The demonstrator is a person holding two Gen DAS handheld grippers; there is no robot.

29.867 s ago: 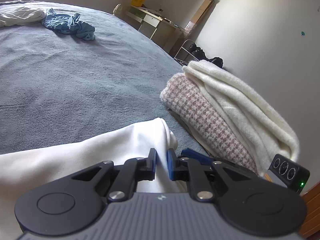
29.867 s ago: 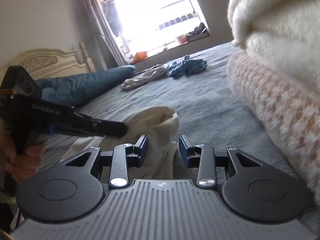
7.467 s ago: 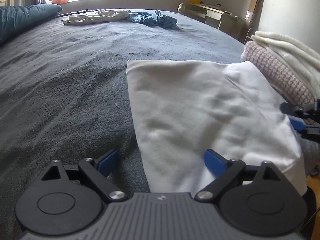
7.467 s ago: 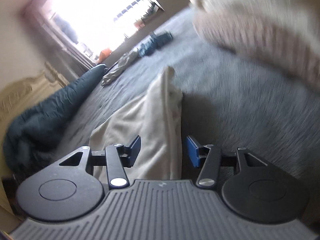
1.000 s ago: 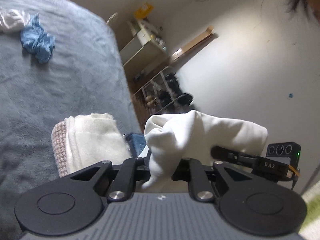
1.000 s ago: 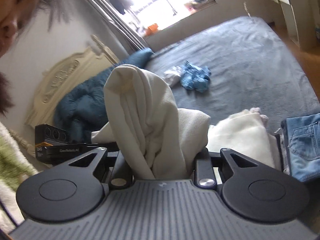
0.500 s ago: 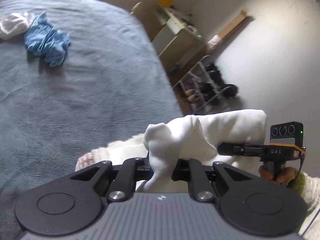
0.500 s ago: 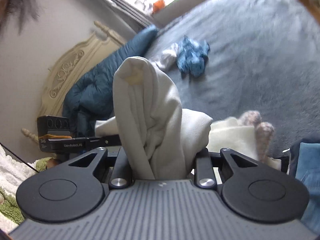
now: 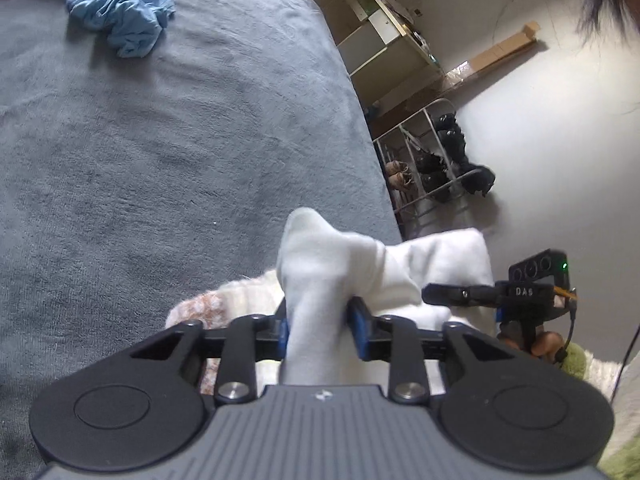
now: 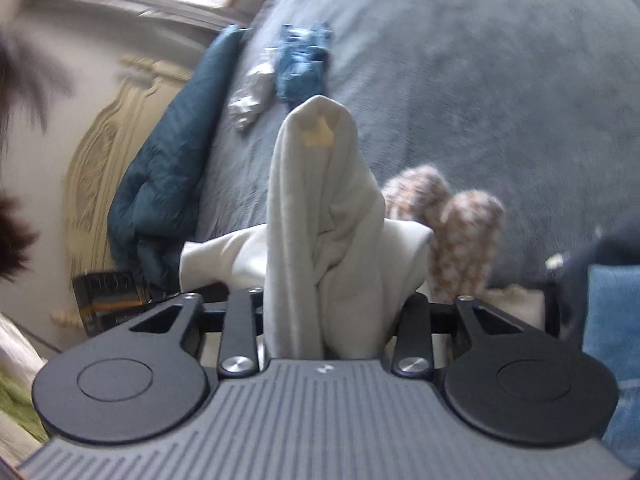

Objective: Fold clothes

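- Grey bedspread point(image 9: 160, 152) lies below.
- Left gripper point(image 9: 320, 326) is clamped on the white garment point(image 9: 320, 280), which bunches up between its fingers.
- Right gripper point(image 10: 332, 320) pinches the same garment.

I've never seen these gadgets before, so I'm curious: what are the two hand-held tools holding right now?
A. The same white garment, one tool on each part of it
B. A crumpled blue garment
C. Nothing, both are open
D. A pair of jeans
A: the left tool and the right tool are each shut on a bunch of the white garment, while the blue garment lies far off on the bed.
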